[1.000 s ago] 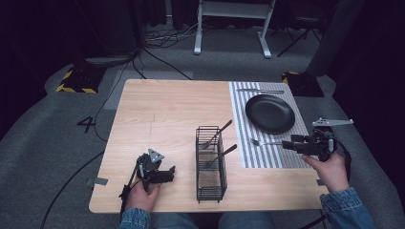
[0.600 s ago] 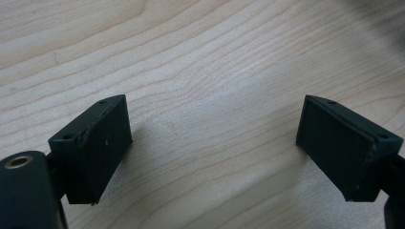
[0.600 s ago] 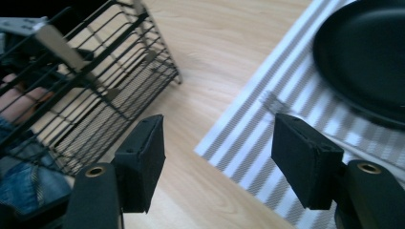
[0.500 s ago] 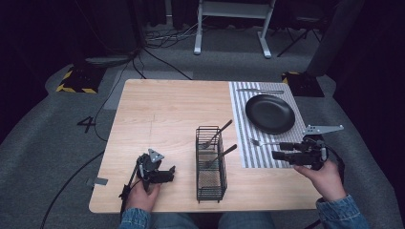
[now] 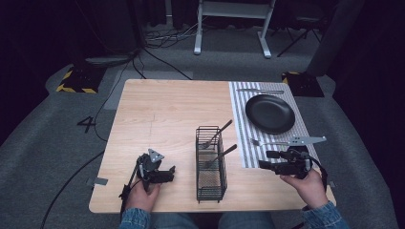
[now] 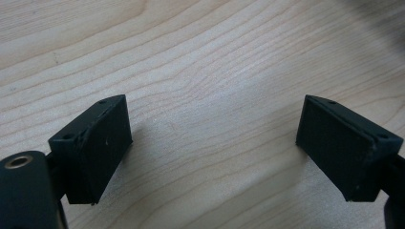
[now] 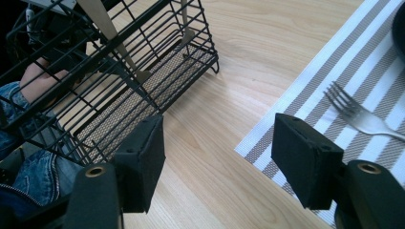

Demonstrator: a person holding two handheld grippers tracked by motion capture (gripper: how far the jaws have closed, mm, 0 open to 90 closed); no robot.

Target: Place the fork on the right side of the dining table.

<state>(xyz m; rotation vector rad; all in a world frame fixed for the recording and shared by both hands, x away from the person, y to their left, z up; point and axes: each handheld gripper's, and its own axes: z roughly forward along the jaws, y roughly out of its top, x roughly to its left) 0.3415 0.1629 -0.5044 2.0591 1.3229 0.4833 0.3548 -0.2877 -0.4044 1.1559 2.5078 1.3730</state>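
High view: right tongs (image 5: 265,161) hover released at the striped mat's (image 5: 241,129) near edge. Fork (image 5: 267,142) lies on the mat just beyond them, long axis across the worktop (image 5: 167,114), tines toward the wire basket (image 5: 210,164). Left tongs (image 5: 171,172) rest released, well apart; right hand is nearer.

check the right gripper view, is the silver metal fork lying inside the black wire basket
No, the silver metal fork lies on the striped placemat, apart from the black wire basket.

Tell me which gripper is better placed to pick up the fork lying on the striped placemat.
Probably the right gripper: its open jaws sit beside the fork at the placemat edge. The left gripper rests beyond the wire basket.
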